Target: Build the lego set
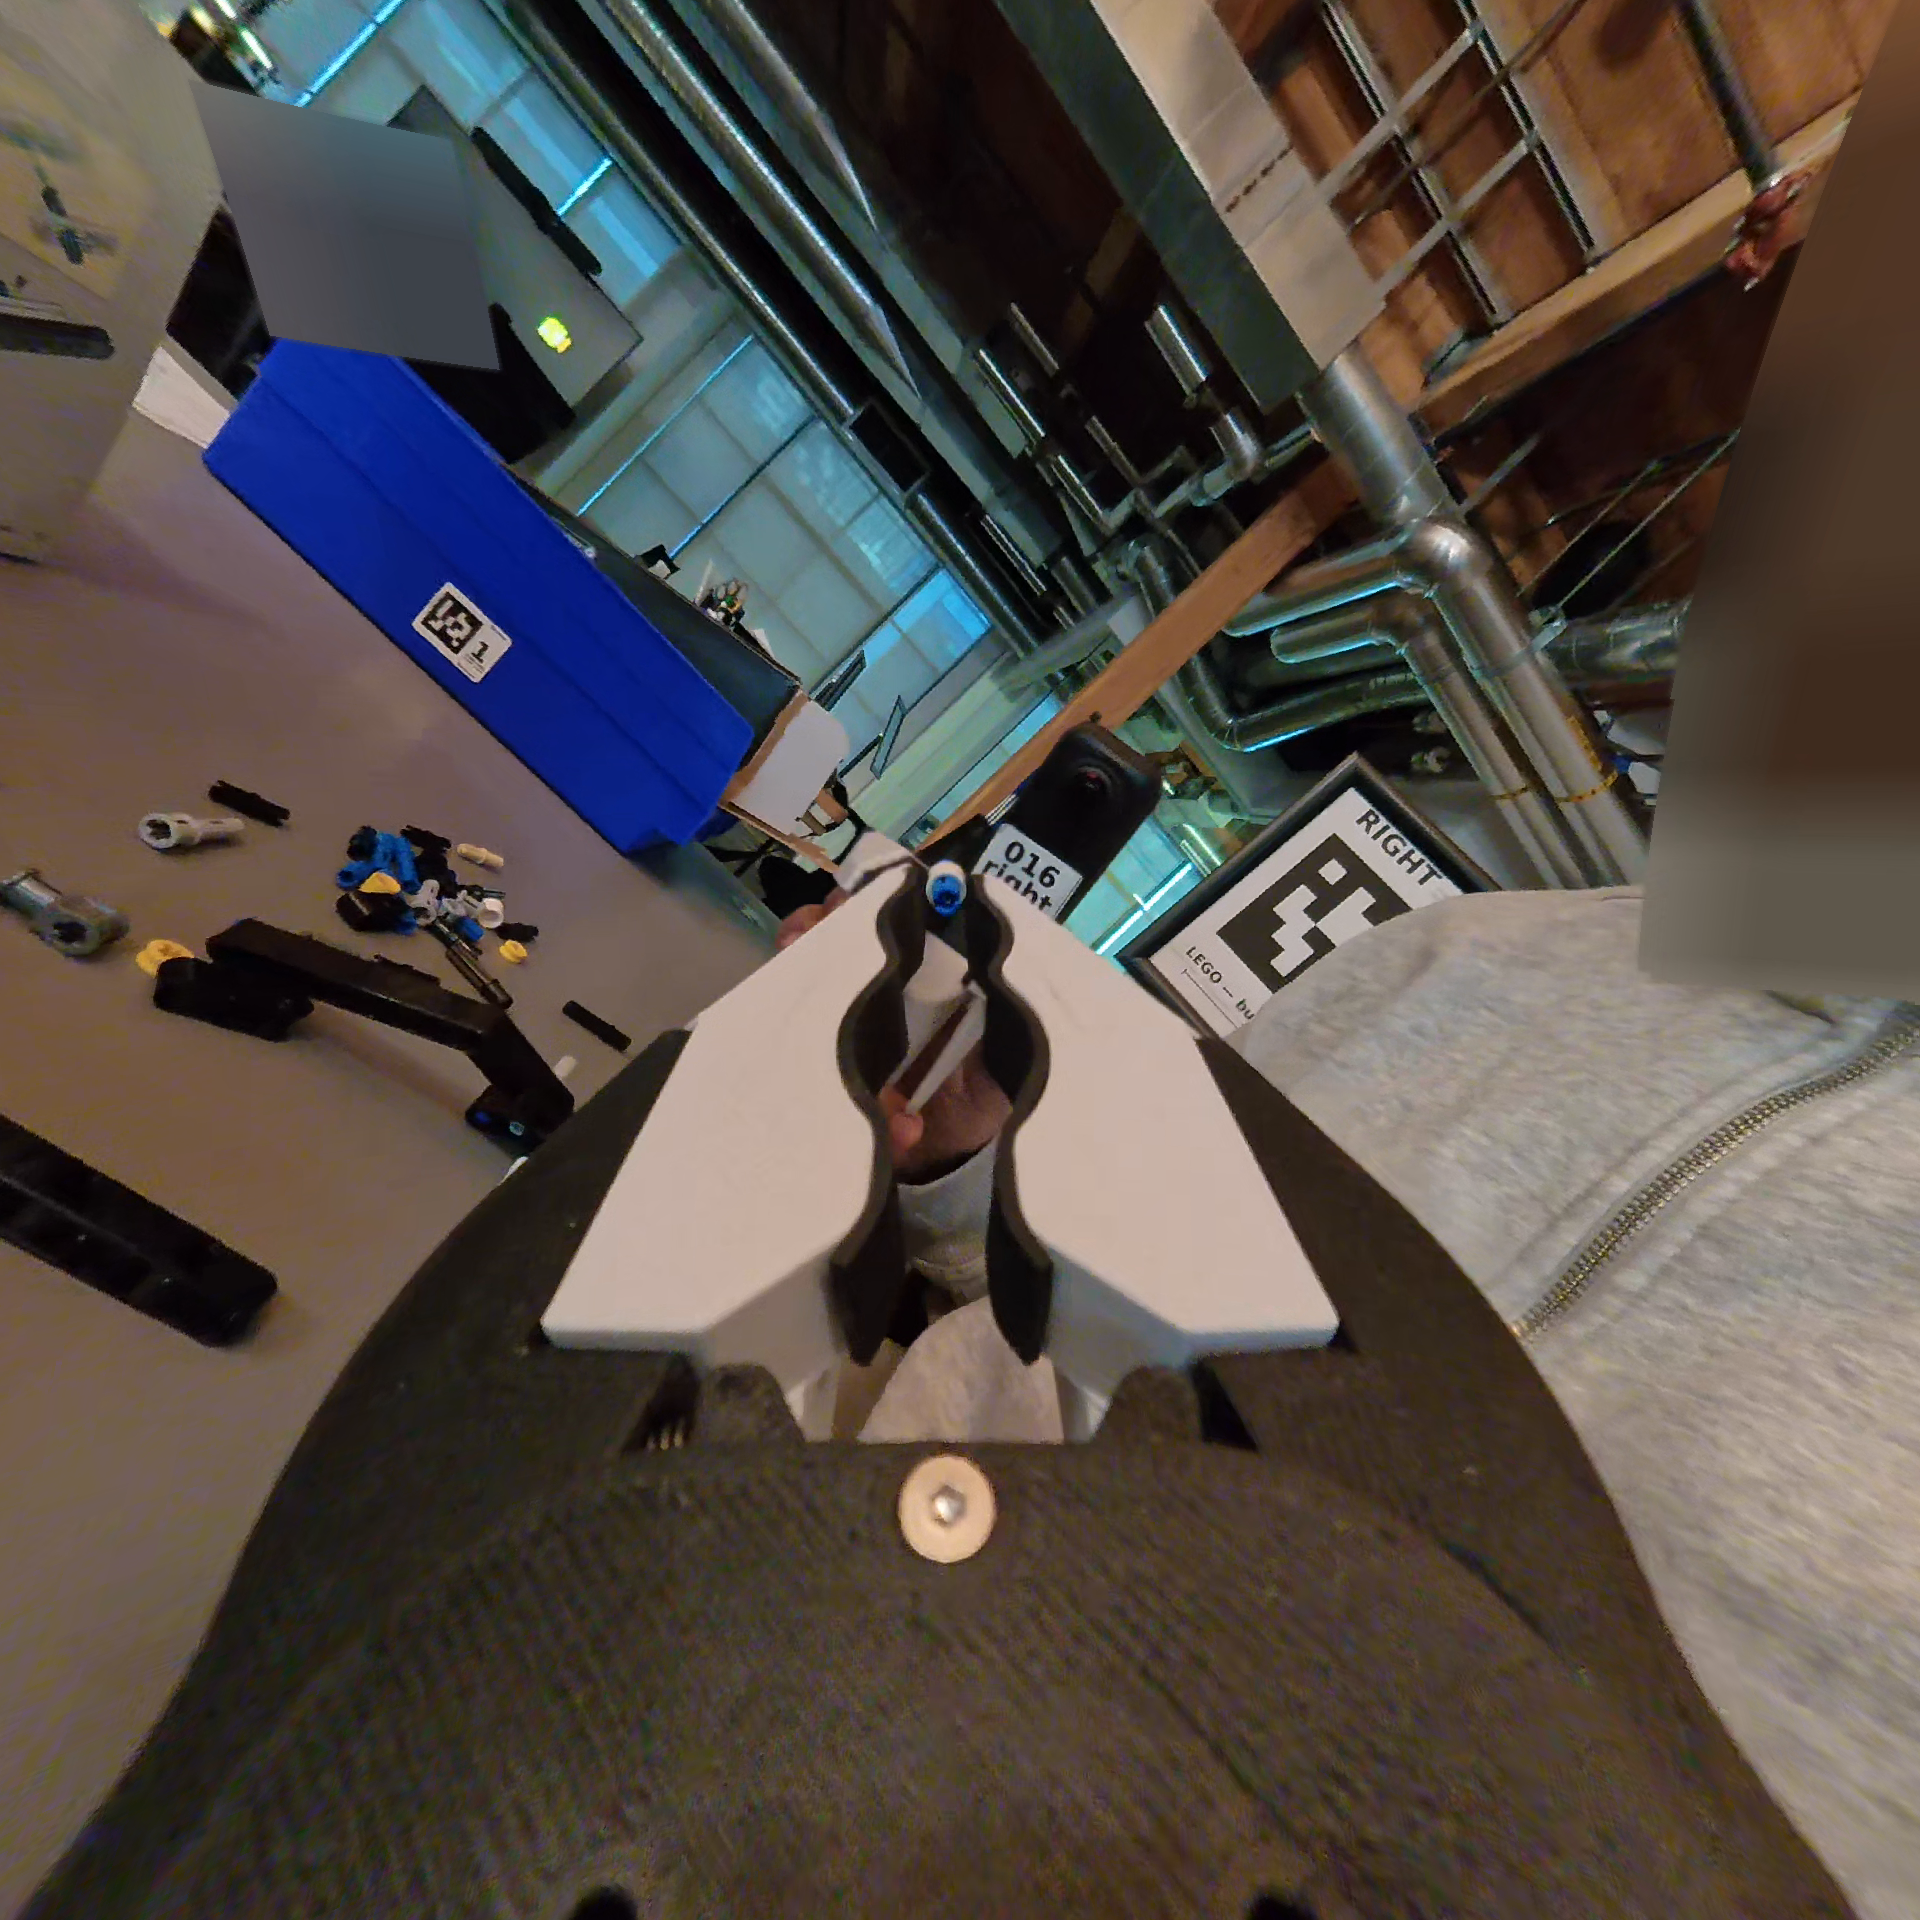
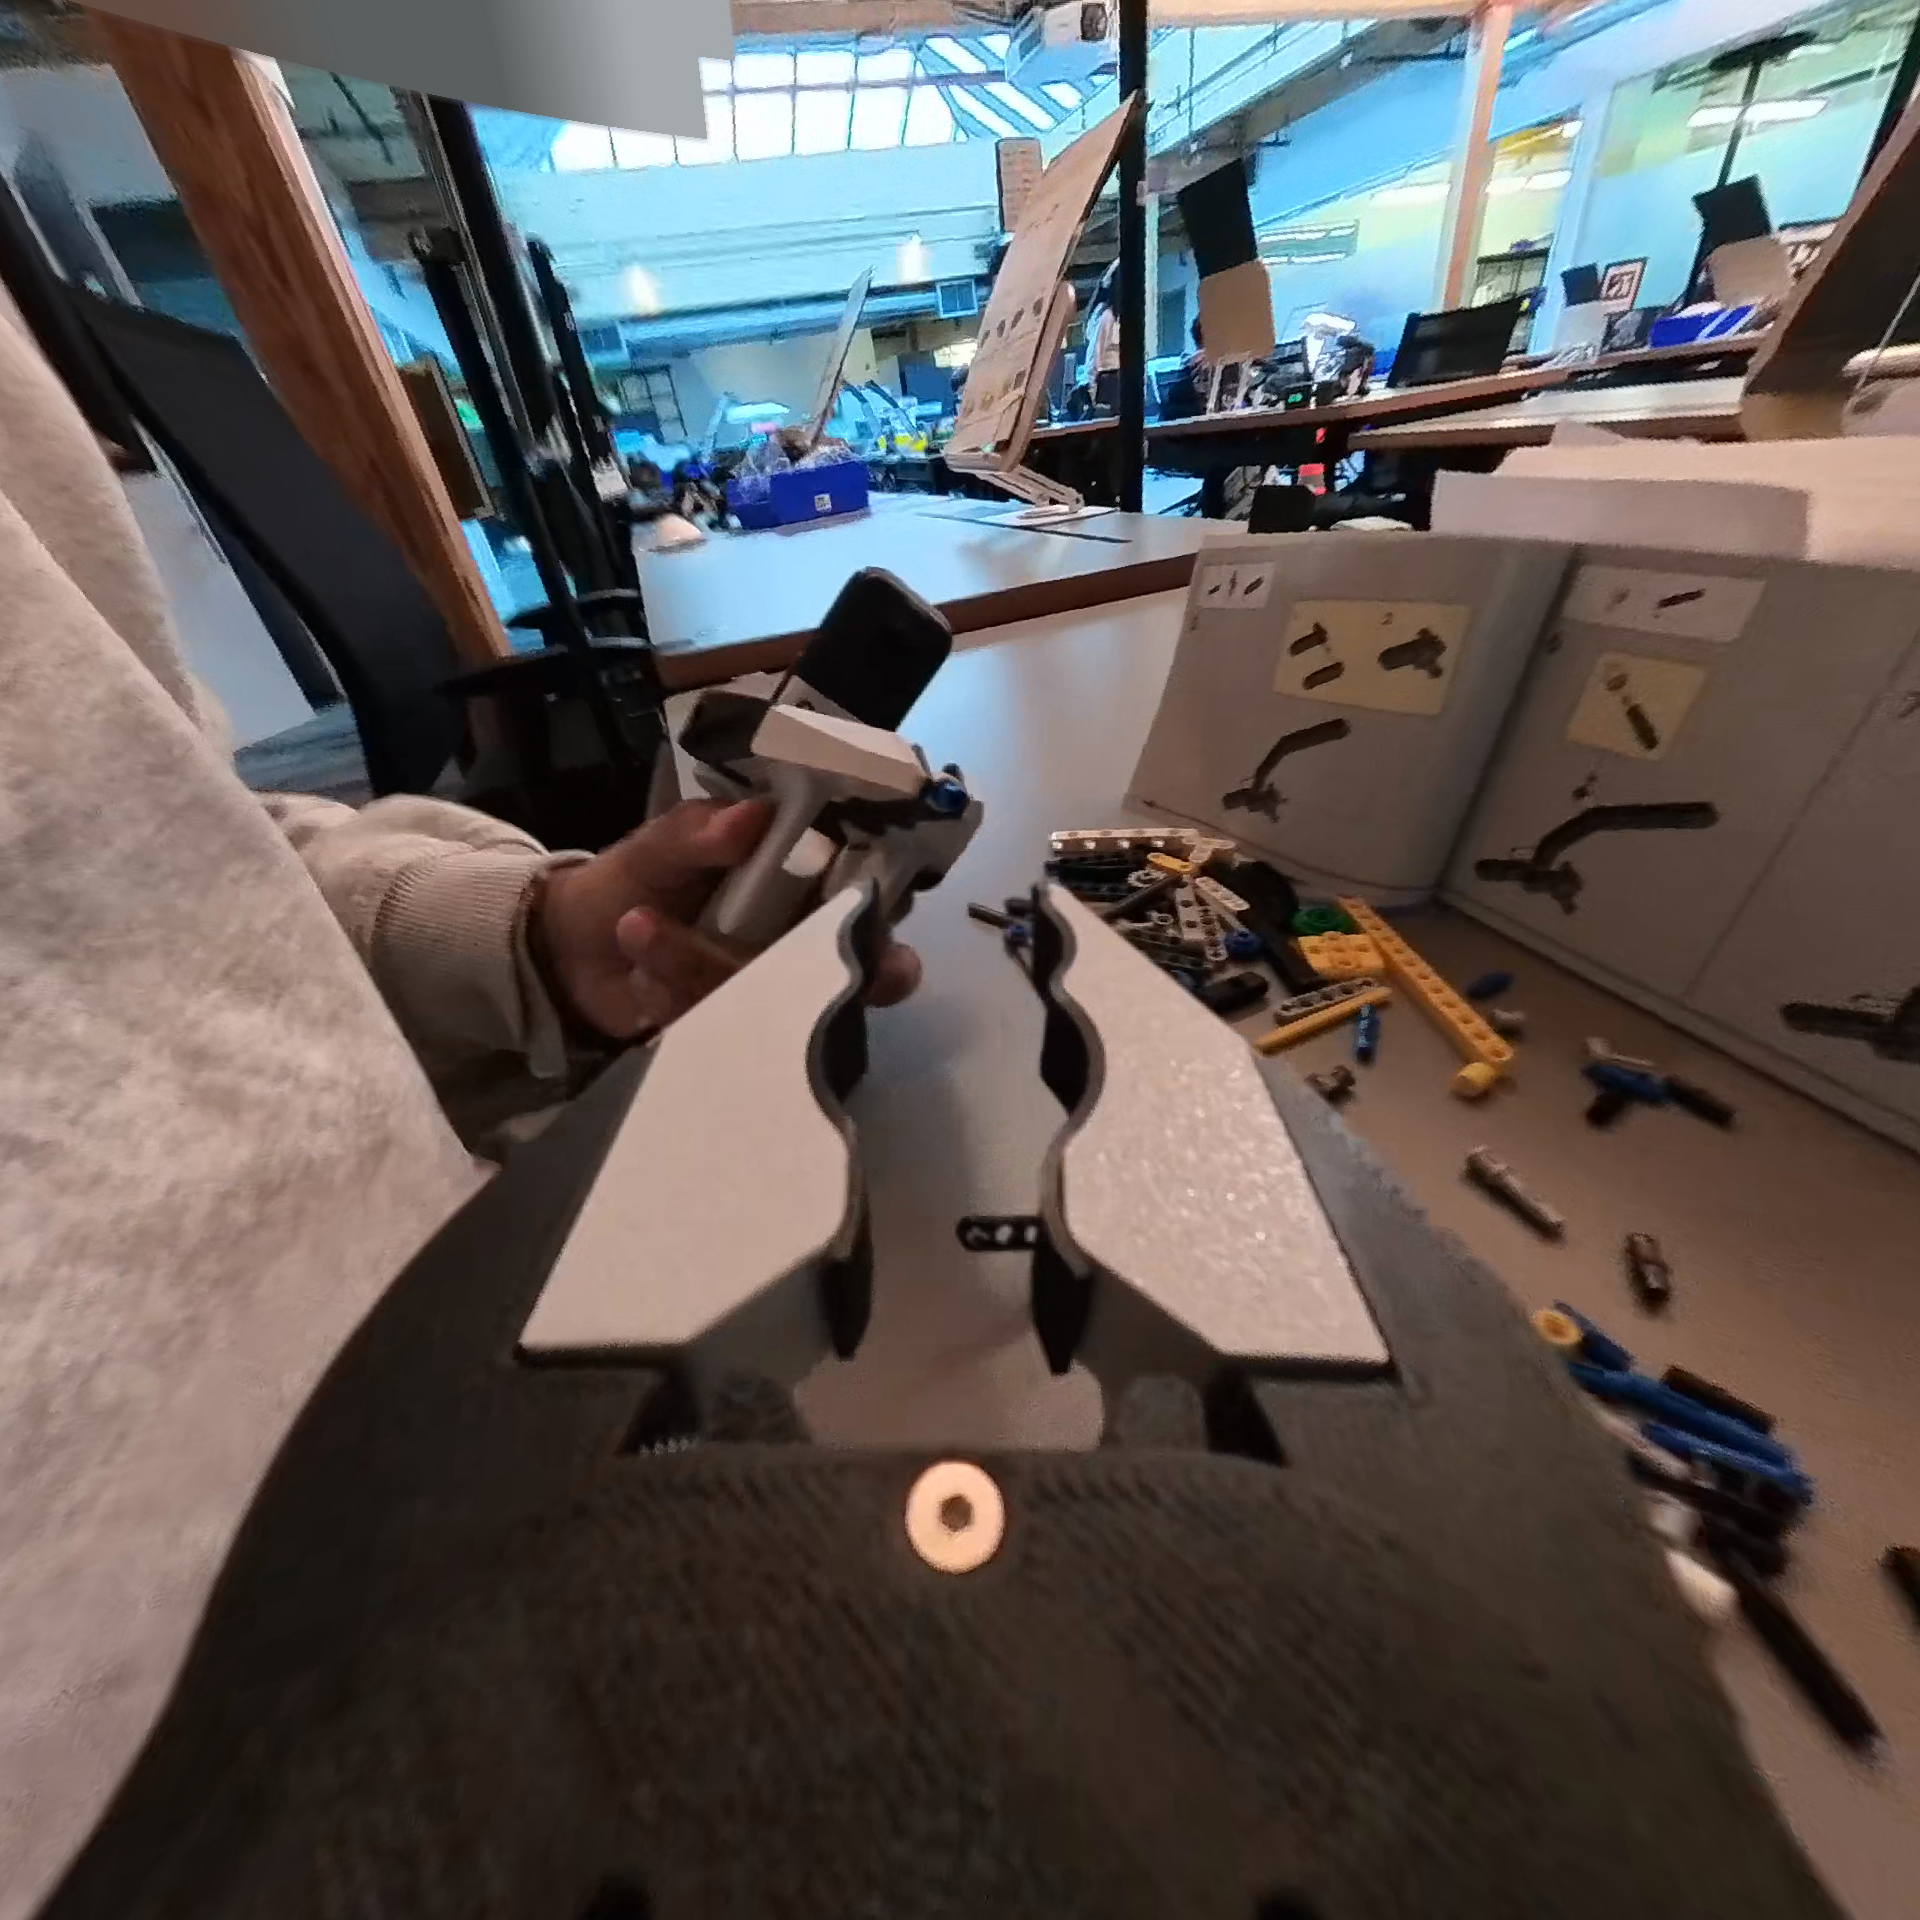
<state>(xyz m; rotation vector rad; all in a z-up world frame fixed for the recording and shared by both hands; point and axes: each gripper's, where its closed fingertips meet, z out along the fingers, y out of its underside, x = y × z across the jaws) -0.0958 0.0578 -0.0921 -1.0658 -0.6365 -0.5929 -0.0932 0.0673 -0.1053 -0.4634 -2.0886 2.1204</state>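
My left gripper [image 1: 943,896] is shut on a small blue pin [image 1: 945,890], held at its fingertips and lifted above the table, tilted up. In the right wrist view the left gripper [image 2: 940,805] shows in a hand, with the blue pin [image 2: 943,798] at its tip. My right gripper [image 2: 956,904] is open and empty, just below and right of the left one. A pile of loose lego pieces [image 2: 1216,914] lies beyond it on the table. A black lego assembly [image 1: 384,997] lies on the table at the left of the left wrist view, next to a small pile of parts [image 1: 426,894].
A blue bin [image 1: 468,592] stands at the back of the grey table [image 1: 260,707]. Open instruction pages [image 2: 1538,748] stand upright to the right. More blue and black pins [image 2: 1683,1434] and a yellow beam [image 2: 1423,987] lie scattered at right. A grey-sleeved arm [image 2: 156,935] is close. Only a small space, under 4 cm, lies between the two pairs of fingers.
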